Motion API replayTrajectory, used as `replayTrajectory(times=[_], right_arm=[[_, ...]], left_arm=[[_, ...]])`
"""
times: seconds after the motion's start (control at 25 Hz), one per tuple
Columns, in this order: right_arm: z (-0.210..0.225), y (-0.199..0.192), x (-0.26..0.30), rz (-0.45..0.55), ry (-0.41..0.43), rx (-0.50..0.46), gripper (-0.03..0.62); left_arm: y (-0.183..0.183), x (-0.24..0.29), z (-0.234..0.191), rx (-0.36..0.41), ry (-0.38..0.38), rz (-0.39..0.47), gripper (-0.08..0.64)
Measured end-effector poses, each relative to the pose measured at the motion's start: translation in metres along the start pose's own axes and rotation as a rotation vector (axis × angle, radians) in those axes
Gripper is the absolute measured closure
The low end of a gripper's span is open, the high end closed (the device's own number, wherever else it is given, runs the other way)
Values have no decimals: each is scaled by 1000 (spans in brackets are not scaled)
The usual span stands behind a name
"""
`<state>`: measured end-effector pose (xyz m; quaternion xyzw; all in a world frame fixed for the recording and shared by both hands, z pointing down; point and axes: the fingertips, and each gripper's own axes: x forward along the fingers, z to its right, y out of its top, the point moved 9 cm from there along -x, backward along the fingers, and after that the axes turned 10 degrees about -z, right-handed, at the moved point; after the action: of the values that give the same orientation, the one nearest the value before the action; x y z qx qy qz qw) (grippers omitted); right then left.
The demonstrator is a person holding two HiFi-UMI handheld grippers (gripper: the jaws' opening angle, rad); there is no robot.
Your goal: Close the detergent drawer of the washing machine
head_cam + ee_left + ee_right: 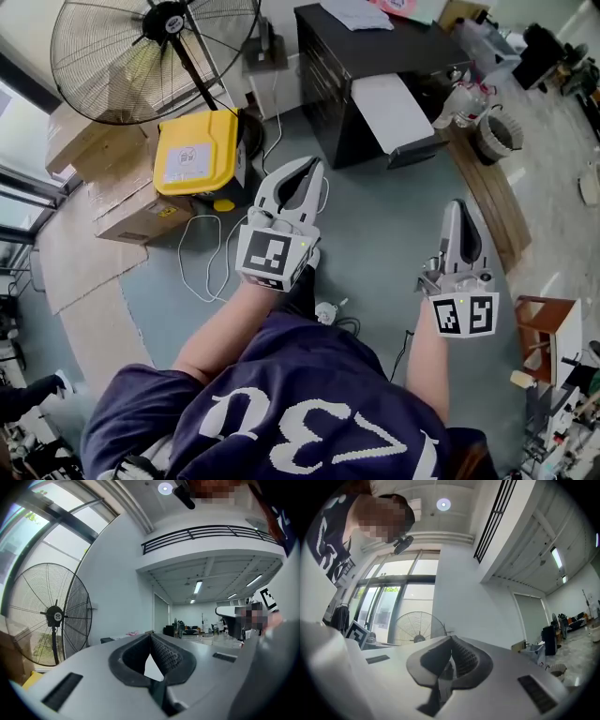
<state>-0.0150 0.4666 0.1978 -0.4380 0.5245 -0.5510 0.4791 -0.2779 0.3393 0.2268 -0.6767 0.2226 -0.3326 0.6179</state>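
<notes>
Plainly, no view shows the washing machine or its detergent drawer, so its direction and the nearer hand cannot be told, while the left tool [313,165] and right tool [457,206] are both clenched, empty.

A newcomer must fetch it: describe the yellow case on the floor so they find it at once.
Start at the big black floor fan. At the foot of its stand, beside the brown cardboard boxes, sits the yellow case. It alone is bright yellow, with a pale label on top.
</notes>
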Motion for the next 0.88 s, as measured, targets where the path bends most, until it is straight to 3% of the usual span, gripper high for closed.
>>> replayTrajectory(times=[0.12,0.32,0.52,0.72,0.88], right_arm=[[9,0,38,8,-21,1,575],[16,5,105,22,-121,-47,575],[26,2,151,21,-162,-35,575],[39,-1,177,11,-174,-24,575],[55,-5,193,15,-165,-20,575]], left_arm=[[6,36,-26,-7,-15,-20,540],[20,102,-72,41,-84,57,540],[30,147,-103,36,-141,69,540],[26,178,-119,4,-162,46,540],[21,196,-121,-3,-162,-23,540]])
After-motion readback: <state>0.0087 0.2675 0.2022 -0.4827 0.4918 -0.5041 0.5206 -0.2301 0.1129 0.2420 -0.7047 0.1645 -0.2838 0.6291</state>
